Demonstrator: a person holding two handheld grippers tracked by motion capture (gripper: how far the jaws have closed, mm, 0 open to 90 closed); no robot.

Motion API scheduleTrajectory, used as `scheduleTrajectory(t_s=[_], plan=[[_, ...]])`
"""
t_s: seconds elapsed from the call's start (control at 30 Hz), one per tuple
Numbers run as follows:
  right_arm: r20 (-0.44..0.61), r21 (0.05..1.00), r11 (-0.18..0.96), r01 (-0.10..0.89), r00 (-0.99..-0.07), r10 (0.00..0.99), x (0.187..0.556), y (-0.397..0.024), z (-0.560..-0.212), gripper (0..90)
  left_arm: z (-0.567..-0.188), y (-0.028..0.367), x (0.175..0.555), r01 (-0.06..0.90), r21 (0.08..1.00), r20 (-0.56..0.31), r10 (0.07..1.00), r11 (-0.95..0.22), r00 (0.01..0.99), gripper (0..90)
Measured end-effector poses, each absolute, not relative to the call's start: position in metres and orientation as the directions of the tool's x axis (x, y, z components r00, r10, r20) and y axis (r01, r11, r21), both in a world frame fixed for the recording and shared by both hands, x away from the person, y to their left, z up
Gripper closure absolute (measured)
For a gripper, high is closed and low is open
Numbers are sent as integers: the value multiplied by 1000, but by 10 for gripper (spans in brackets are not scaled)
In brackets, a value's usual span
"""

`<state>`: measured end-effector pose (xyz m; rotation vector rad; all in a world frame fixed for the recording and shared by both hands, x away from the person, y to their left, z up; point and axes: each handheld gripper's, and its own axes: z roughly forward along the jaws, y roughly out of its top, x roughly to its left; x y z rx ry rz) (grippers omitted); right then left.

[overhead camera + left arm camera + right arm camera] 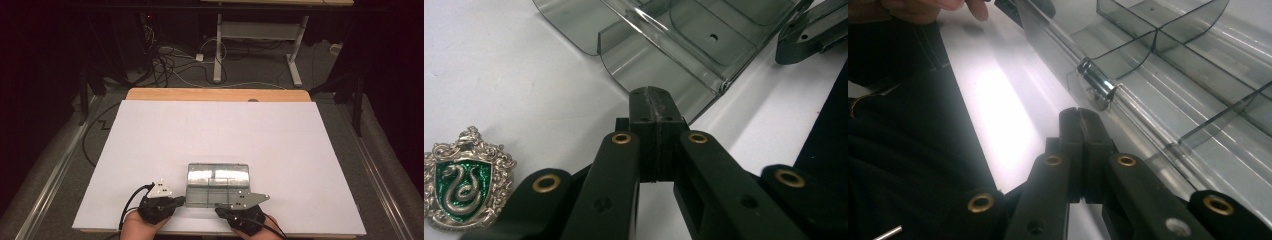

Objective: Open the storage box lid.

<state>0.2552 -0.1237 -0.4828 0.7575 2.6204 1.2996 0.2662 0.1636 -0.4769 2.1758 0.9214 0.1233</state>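
Badge (466,180) of silver metal with a green snake shield lies left of the clear smoky plastic box (217,184); left gripper (176,202) and right gripper (222,210) flank the box's near edge, jaws pressed together, empty.

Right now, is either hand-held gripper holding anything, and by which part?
Nothing is held. The left hand-held gripper and the right hand-held gripper both have jaws shut on nothing, their tips beside the open clear plastic box.
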Motion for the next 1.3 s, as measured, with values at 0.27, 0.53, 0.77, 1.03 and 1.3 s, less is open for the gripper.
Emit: scheduleTrajectory(t_s=[0.27, 0.53, 0.77, 1.03, 1.3], plan=[[118, 778, 495, 386, -864, 489, 256, -125, -483, 900, -476, 164, 266, 571, 685, -187, 648, -452, 738, 873], [127, 790, 479, 382, -867, 482, 256, -126, -482, 900, -475, 164, 266, 569, 686, -183, 649, -454, 739, 873], [134, 796, 472, 380, -870, 474, 256, -126, -482, 900, -475, 164, 266, 567, 686, -181, 648, -455, 740, 873], [136, 796, 470, 380, -871, 473, 256, -126, -481, 900, -475, 164, 266, 562, 687, -174, 648, -460, 742, 873], [139, 800, 464, 380, -870, 473, 255, -126, -481, 900, -474, 164, 266, 559, 689, -171, 646, -461, 744, 873]])
